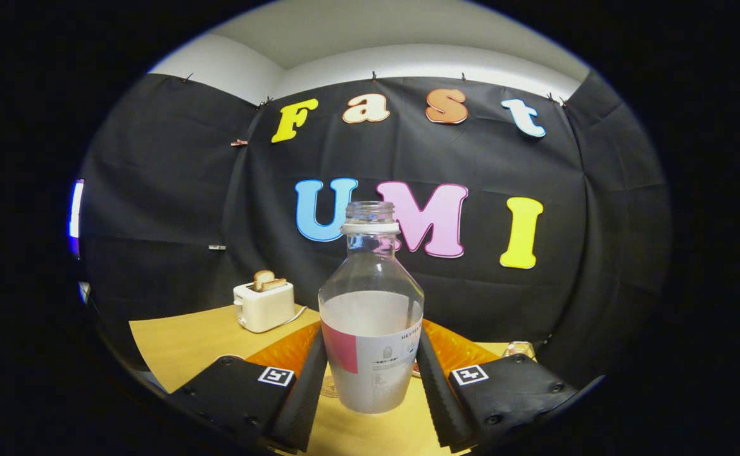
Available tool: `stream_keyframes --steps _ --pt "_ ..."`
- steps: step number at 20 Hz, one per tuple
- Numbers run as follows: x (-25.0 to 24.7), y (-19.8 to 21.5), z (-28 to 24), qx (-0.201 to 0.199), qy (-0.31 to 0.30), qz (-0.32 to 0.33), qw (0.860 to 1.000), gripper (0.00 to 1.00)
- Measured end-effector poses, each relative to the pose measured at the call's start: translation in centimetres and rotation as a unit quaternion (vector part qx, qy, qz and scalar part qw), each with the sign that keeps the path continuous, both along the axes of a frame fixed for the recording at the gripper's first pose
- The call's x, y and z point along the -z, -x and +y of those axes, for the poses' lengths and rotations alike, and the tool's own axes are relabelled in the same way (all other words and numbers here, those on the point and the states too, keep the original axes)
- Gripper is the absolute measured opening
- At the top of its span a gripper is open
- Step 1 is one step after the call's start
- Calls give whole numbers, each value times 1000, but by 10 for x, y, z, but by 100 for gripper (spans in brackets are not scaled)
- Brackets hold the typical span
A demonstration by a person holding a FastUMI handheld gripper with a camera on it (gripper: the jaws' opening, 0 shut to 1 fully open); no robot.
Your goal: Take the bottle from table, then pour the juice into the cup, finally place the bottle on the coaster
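Fingers (pixel 373 373) grip bottle (pixel 371 316) at label, both sides; bottle upright, uncapped, lifted above worktop (pixel 186 342). Cup (pixel 520 349) near right. Advise: keep level en route, tilt slowly over cup.

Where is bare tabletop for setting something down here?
Bare table lies in front of the toaster, beside the gripper shut on the bottle. Near the glass cup on the gripper's other side it is crowded.
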State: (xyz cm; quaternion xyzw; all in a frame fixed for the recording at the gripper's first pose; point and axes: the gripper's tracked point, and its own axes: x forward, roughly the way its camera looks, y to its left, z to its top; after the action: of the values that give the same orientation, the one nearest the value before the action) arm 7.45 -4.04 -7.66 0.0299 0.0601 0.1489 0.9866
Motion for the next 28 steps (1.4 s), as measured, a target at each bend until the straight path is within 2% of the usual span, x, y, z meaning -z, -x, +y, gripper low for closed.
stream_keyframes --steps 6,11,18,24,28 --pt "-7 9 -24 5 -6 -18 1000 75" --pt "12 -15 1 -11 -21 -28 999 75" --pt "87 -76 67 -31 -40 -12 999 75" --pt "173 -103 116 -41 -34 14 998 75" --pt "213 -123 135 -47 -33 27 998 75"
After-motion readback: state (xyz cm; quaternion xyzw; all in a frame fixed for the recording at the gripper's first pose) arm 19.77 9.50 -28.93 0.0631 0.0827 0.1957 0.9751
